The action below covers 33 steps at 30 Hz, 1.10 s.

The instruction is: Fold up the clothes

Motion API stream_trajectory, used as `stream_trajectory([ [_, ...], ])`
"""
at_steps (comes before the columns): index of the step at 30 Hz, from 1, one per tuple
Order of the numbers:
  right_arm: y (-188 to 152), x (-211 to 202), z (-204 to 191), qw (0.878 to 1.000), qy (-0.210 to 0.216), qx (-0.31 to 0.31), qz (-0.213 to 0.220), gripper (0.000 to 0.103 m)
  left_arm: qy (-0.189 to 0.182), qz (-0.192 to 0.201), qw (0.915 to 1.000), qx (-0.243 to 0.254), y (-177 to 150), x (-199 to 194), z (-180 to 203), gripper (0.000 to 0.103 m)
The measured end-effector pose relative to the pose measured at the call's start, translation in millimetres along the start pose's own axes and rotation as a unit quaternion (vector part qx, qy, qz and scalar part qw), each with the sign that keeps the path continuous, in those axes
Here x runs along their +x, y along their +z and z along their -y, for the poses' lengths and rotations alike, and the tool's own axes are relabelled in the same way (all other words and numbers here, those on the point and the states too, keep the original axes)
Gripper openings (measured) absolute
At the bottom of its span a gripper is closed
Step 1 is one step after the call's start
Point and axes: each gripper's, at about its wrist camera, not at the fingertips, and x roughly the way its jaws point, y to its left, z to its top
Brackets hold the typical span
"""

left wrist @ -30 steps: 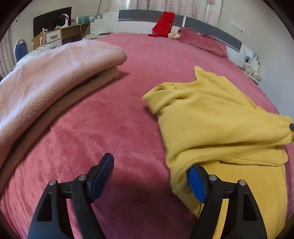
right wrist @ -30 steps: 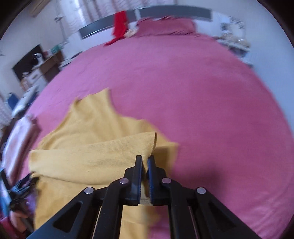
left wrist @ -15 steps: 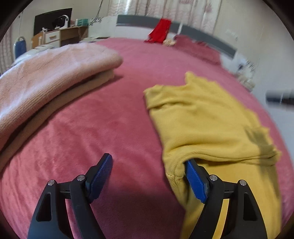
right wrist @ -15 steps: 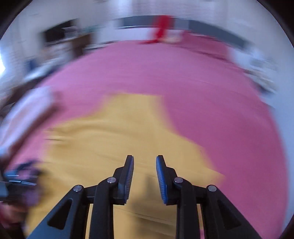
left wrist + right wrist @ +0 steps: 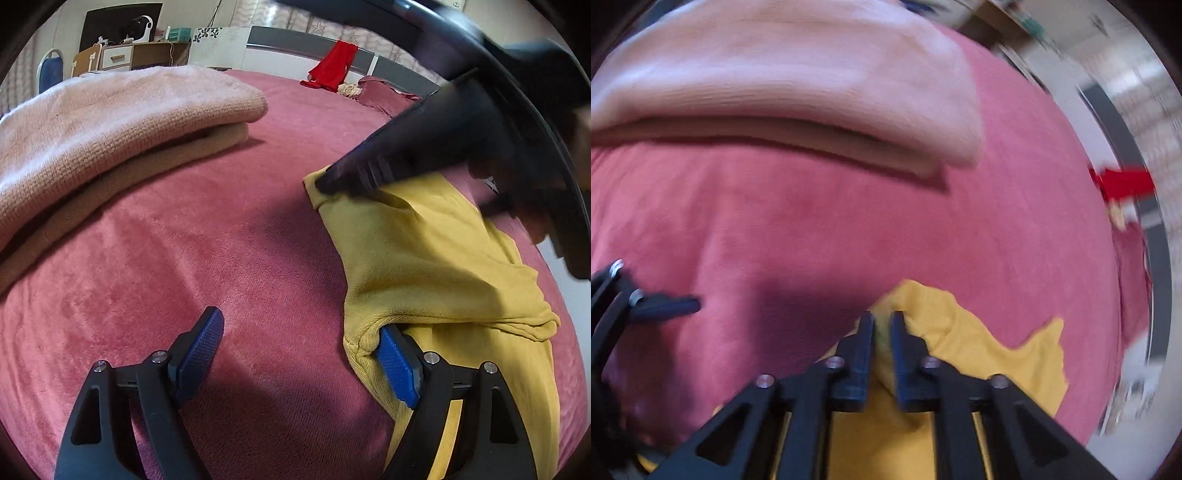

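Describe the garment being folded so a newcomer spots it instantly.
On the pink plush bed cover, right of the stacked folded pink and beige knits, lies a mustard-yellow knit top. It is the only yellow item, loosely spread out rather than neatly stacked.

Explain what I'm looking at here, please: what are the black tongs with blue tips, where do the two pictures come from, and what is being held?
No robot: a person holds a two-finger gripper in each hand, each with a fisheye camera looking along its fingers. One picture comes from each gripper. On the pink bedspread lie a yellow garment and a folded pile, a pale pink knit on a beige one. The left gripper stands open; one blue pad sits under the garment's near edge, pinching nothing. The right gripper, the dark blurred shape in the left view, is closing with the garment's far corner between its jaws.
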Motion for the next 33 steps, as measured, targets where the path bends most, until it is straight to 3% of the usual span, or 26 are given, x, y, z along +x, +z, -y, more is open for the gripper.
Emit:
stream_trajectory([
  [2, -1, 7, 43, 0.991, 0.04, 0.126, 0.01, 0.005, 0.005, 0.0, 1.0, 0.004, -1, 1, 1, 0.082],
  [4, -13, 20, 83, 0.967, 0.084, 0.238, 0.018, 0.001, 0.01, -0.004, 0.9999, 0.008, -1, 3, 2, 0.082],
  [6, -29, 36, 112, 0.942, 0.112, 0.316, 0.02, 0.0, 0.012, -0.003, 0.9999, 0.01, -1, 3, 2, 0.082],
  [9, -54, 46, 137, 0.896, 0.179, 0.403, 0.06, 0.0, 0.007, -0.002, 0.9999, 0.007, 0, 2, 0, 0.082],
  [10, -58, 42, 139, 0.892, 0.192, 0.402, 0.074, 0.002, 0.006, -0.001, 1.0, 0.006, -1, 2, -1, 0.082],
  [13, -59, 13, 132, 0.915, 0.161, 0.354, 0.104, 0.023, 0.013, -0.001, 0.9998, 0.011, -1, 1, -1, 0.082],
  [14, -57, 5, 127, 0.924, 0.156, 0.332, 0.111, 0.024, 0.014, -0.001, 0.9998, 0.012, -2, 1, 0, 0.082],
  [17, -40, 2, 101, 0.956, 0.161, 0.23, 0.089, 0.024, 0.014, -0.001, 0.9998, 0.013, -2, 1, 2, 0.082],
  [19, -22, 12, 68, 0.987, 0.094, 0.124, 0.027, 0.024, 0.011, 0.0, 0.9999, 0.01, -2, 1, 2, 0.082],
  [21, -15, 31, 44, 0.998, 0.038, 0.049, -0.019, 0.017, 0.005, 0.001, 1.0, 0.006, -4, -3, 0, 0.082],
  [22, -14, 33, 40, 0.999, 0.024, 0.042, -0.014, 0.006, -0.001, 0.002, 1.0, 0.002, -4, -4, -2, 0.082],
  [23, -14, 34, 45, 0.998, 0.019, 0.065, -0.005, 0.005, -0.006, 0.004, 1.0, -0.002, -4, -4, -4, 0.082],
  [26, -21, 34, 85, 0.979, 0.04, 0.195, 0.033, 0.005, -0.003, 0.002, 1.0, 0.001, -4, -3, -4, 0.082],
  [29, -41, 49, 125, 0.951, 0.059, 0.298, 0.047, 0.005, 0.003, 0.0, 1.0, 0.007, -5, -1, -2, 0.083],
  [31, -60, 60, 145, 0.918, 0.119, 0.373, 0.065, 0.006, 0.002, -0.005, 0.9999, 0.012, -4, 0, -1, 0.084],
  [33, -82, 63, 163, 0.867, 0.206, 0.44, 0.111, 0.009, 0.002, -0.006, 0.9999, 0.013, -3, 1, -1, 0.084],
])
